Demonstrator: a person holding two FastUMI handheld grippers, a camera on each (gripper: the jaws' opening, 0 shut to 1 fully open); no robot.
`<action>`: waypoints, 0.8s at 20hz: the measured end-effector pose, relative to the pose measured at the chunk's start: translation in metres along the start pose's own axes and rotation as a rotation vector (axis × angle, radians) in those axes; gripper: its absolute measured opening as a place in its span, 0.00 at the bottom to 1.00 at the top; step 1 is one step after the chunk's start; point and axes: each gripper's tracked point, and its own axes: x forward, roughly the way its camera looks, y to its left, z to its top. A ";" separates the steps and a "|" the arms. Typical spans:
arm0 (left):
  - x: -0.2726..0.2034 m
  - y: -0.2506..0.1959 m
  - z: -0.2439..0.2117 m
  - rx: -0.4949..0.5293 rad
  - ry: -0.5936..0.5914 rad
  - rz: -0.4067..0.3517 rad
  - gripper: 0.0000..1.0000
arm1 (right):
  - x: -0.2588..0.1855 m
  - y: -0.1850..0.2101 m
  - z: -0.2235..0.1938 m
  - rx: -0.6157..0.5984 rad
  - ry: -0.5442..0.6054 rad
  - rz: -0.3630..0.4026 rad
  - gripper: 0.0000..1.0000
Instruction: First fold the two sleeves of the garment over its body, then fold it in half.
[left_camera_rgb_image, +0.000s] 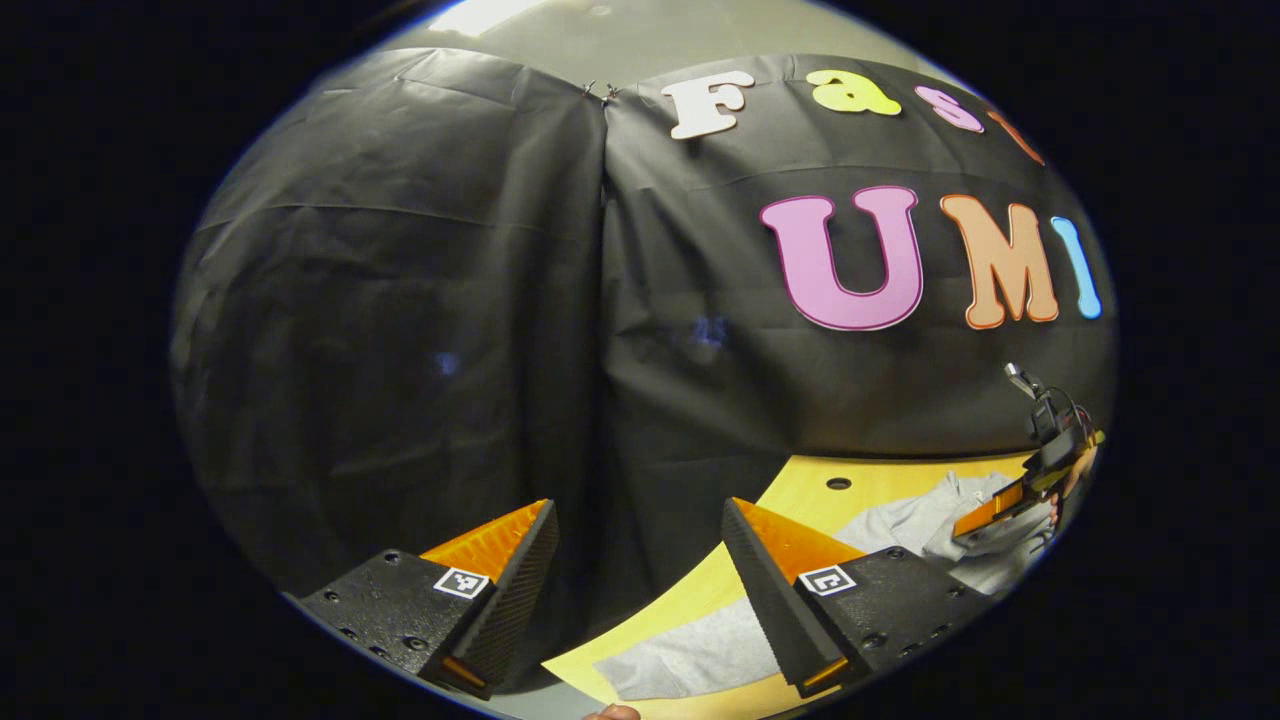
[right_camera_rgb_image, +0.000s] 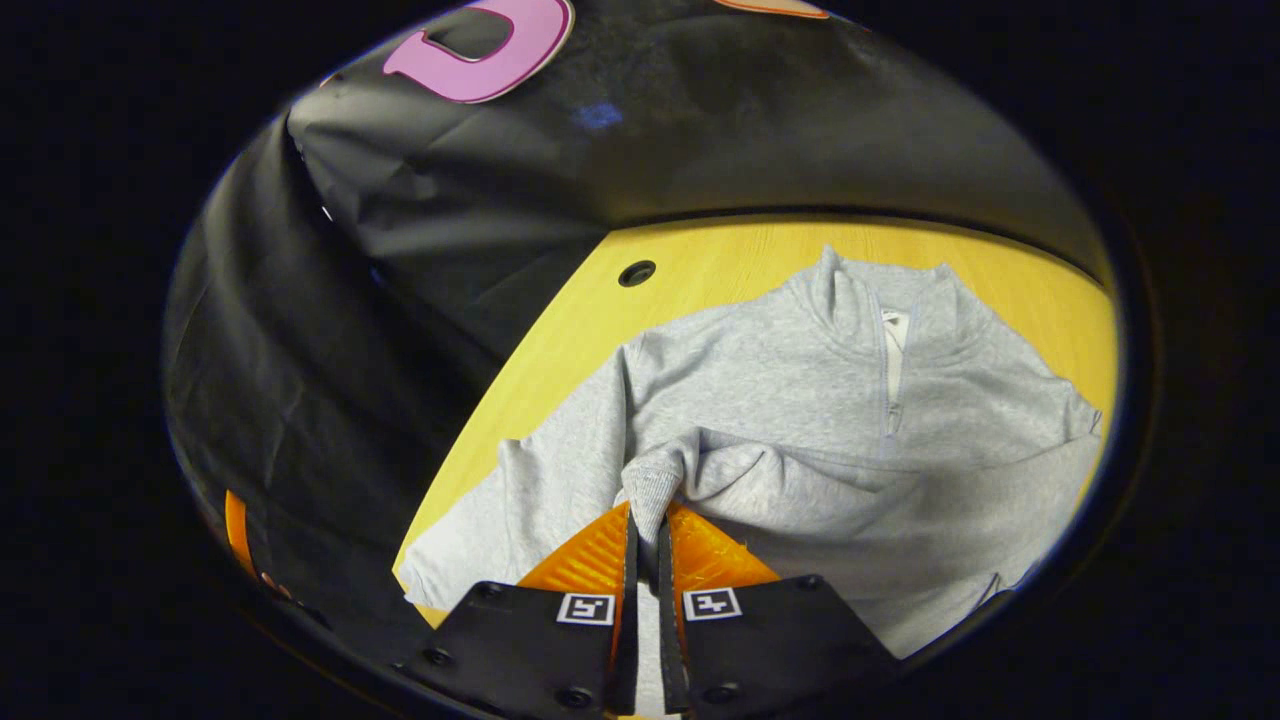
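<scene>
A light grey sweatshirt (right_camera_rgb_image: 800, 400) with a short zip collar lies flat on the yellow wooden table (right_camera_rgb_image: 720, 265), collar toward the far wall. My right gripper (right_camera_rgb_image: 648, 520) is shut on the ribbed cuff (right_camera_rgb_image: 652, 482) of one sleeve, which stretches across the body from the right shoulder. The opposite sleeve lies along the garment's side. In the left gripper view, my left gripper (left_camera_rgb_image: 640, 520) stands open and empty over the table's near corner, with grey cloth (left_camera_rgb_image: 700, 655) below its right finger. Far right, the right gripper (left_camera_rgb_image: 1000, 505) hangs over the sweatshirt (left_camera_rgb_image: 930, 520).
The black cloth wall (left_camera_rgb_image: 400, 300) hangs close behind the table and along its left side. A round cable hole (right_camera_rgb_image: 637, 272) sits in the tabletop near the far left corner. The table's near edge (left_camera_rgb_image: 570, 672) runs just under my left gripper.
</scene>
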 end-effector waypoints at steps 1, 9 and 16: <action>0.000 0.001 -0.008 0.006 0.010 -0.004 0.99 | 0.003 0.006 -0.001 0.006 0.006 0.011 0.11; 0.007 -0.004 -0.092 0.031 0.184 -0.086 1.00 | -0.030 0.045 0.024 -0.074 -0.159 0.105 0.96; 0.003 -0.001 -0.194 -0.082 0.452 -0.108 0.97 | -0.089 0.032 0.033 -0.183 -0.322 0.046 0.96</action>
